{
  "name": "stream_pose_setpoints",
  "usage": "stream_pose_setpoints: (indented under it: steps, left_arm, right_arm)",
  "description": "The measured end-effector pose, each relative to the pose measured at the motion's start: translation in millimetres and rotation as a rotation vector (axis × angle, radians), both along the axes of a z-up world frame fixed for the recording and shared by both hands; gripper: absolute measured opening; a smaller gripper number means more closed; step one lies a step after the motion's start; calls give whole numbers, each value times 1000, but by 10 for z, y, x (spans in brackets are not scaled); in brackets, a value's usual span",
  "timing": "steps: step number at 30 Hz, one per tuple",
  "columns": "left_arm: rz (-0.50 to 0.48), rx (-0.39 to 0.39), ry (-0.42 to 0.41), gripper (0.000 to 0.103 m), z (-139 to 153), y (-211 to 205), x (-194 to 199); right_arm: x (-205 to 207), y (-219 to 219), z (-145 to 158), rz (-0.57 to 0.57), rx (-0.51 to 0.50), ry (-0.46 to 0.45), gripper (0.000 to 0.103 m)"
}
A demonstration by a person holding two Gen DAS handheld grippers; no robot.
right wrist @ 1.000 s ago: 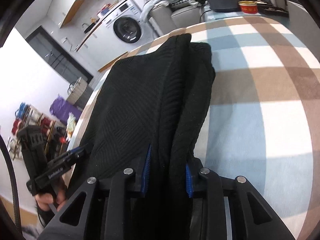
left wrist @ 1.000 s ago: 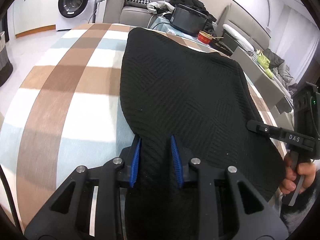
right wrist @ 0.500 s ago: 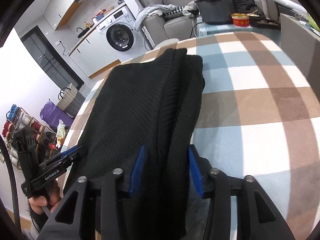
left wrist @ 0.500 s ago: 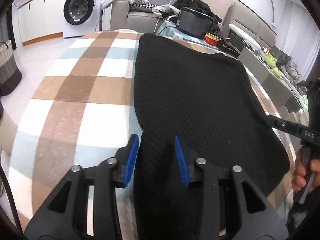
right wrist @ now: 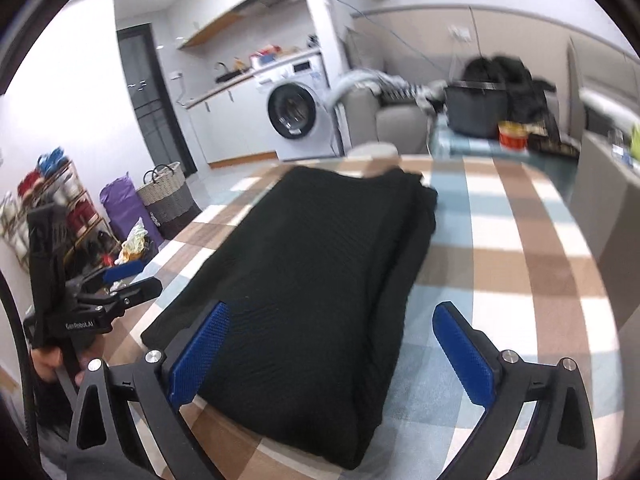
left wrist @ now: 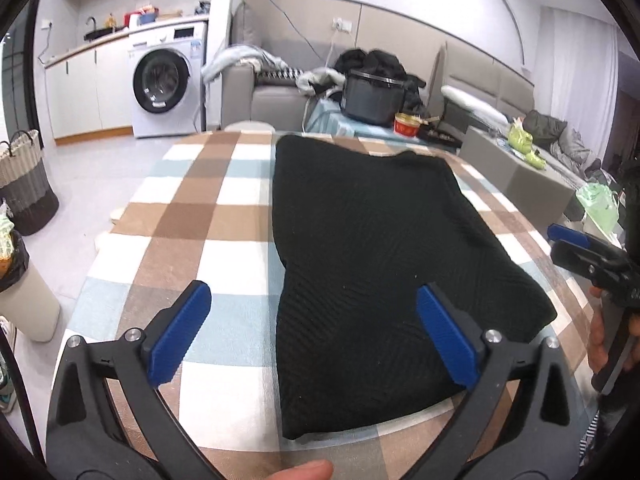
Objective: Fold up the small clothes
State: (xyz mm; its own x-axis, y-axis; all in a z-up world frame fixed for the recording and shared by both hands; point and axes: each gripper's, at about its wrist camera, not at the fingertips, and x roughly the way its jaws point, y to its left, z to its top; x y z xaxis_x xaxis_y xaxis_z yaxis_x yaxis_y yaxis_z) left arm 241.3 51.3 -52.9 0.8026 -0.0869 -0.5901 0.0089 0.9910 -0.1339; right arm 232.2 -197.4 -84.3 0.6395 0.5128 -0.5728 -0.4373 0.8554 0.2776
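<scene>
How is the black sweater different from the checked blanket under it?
The black sweater is one dark colour with a knitted zigzag texture; the checked blanket has brown, white and pale blue squares. The sweater is folded into a narrow block; the blanket lies spread wide beneath it. Both lie flat.

A second ago I had both grippers clamped on the near edge of the sweater [left wrist: 372, 264]; now I've let go. The left gripper [left wrist: 314, 334] has just been opening and stands wide, lifted back off the cloth, its fingers [left wrist: 180, 332] touching nothing. My right gripper [right wrist: 334, 354] has just been opening too, and has risen clear. The sweater now lies folded flat on the worktop [left wrist: 192, 216].
</scene>
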Motion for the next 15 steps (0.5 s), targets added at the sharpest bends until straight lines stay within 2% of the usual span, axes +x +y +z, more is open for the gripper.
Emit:
stream_pose_setpoints:
  steps: [8,15]
  left_arm:
    - [20,6,-104,102,89,-7,-219]
    - [0,7,-155,102,103,-47,-361]
  right_arm:
    - [-306,41,-7,-4,32,-119,103]
    - [-380,50,-72,-29,28,-147,103]
